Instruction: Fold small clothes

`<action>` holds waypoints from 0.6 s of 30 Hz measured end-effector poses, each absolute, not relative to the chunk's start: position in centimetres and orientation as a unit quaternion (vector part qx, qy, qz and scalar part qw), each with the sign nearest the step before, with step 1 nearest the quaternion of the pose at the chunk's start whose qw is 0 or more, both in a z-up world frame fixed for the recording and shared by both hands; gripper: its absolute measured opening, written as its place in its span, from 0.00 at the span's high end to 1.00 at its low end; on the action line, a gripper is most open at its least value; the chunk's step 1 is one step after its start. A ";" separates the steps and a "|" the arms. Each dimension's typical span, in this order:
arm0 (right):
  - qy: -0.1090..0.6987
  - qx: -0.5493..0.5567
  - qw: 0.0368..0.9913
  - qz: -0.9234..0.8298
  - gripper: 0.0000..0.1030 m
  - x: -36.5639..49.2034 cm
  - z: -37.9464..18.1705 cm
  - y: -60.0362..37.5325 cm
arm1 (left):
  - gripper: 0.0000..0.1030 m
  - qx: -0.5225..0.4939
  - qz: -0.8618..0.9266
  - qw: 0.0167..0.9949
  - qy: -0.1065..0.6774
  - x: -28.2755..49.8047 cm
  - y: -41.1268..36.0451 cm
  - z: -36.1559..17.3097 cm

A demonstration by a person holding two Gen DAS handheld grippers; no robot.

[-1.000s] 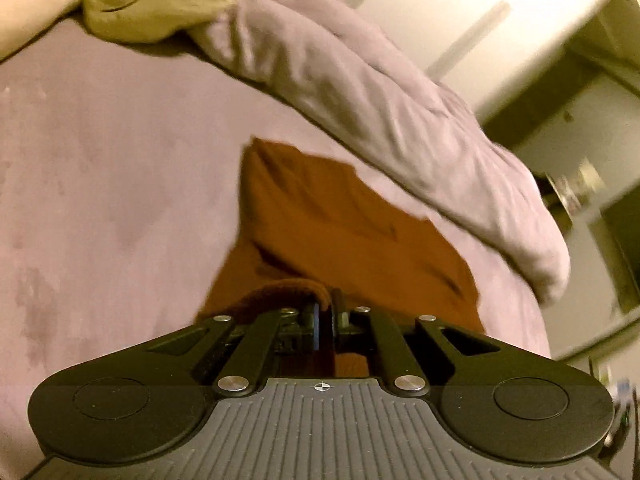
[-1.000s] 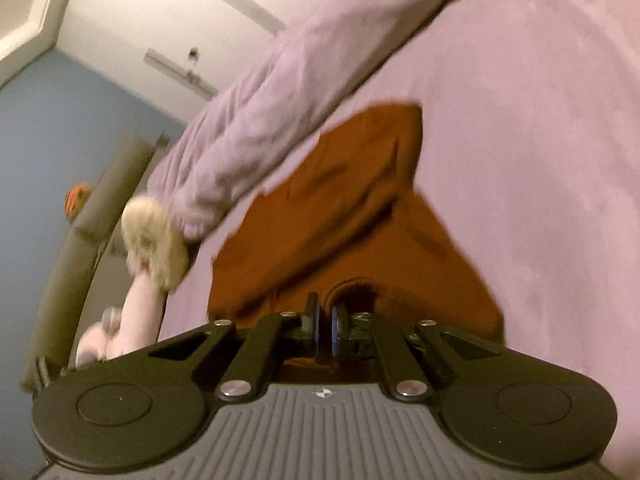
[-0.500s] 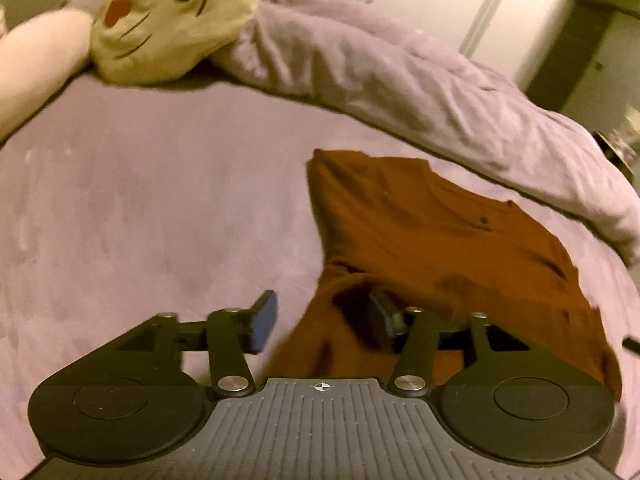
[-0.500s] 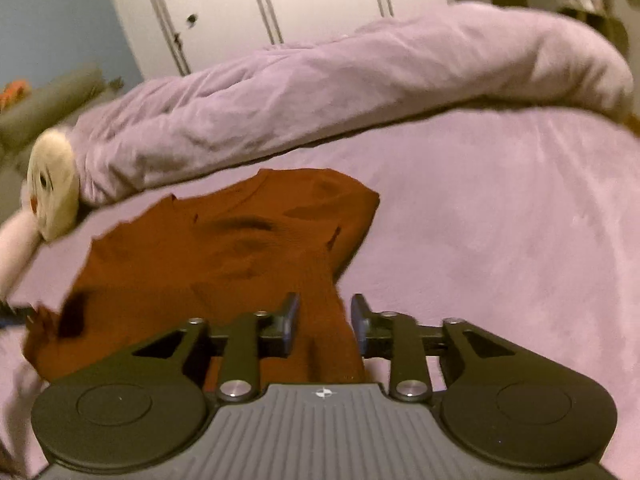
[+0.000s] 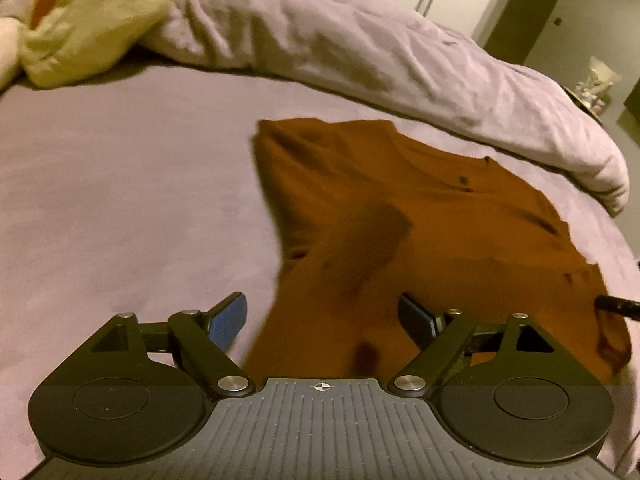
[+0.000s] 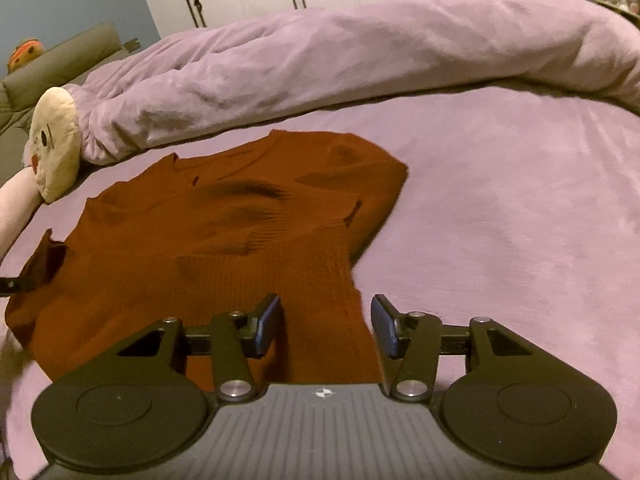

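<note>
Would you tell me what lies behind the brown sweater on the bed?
Behind the brown sweater lies a rolled lilac duvet, with a plush toy at one end; whatever it covers is hidden.

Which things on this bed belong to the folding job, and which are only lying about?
Belong to the job:
- rust-brown knitted sweater, flat on the bed
- left gripper and right gripper, jaws opening, pads not pressing on it

Lying about:
- bunched lilac duvet
- cream plush toy face
- lilac bed sheet

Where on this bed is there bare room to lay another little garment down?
Bare sheet lies right of the brown sweater, below the rolled duvet. More lies left of it, below the plush toy. The back strip between sweater and duvet is crowded.
</note>
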State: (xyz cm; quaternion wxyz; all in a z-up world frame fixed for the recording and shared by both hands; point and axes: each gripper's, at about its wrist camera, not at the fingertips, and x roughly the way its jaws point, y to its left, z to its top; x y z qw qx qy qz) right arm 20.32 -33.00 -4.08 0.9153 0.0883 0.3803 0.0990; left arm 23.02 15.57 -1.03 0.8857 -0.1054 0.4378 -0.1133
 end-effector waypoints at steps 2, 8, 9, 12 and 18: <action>0.385 0.079 0.914 0.102 0.63 20.7 -4.2 -32.7 | 0.26 -0.095 -0.110 0.888 0.437 23.8 14.9 -1.1; 0.378 0.053 0.918 0.110 0.89 20.4 -3.8 -32.2 | 0.63 -0.100 -0.114 0.885 0.439 24.8 14.1 -1.4; 0.378 0.047 0.918 0.112 0.89 20.4 -3.8 -32.2 | 0.68 -0.098 -0.113 0.884 0.442 24.9 14.0 -1.5; 0.382 0.040 0.917 0.112 0.86 20.8 -3.9 -32.2 | 0.83 -0.107 -0.124 0.880 0.446 25.0 14.1 -1.4; 0.383 0.053 0.916 0.110 0.80 21.7 -3.9 -32.2 | 0.85 -0.104 -0.123 0.882 0.444 24.9 14.1 -0.9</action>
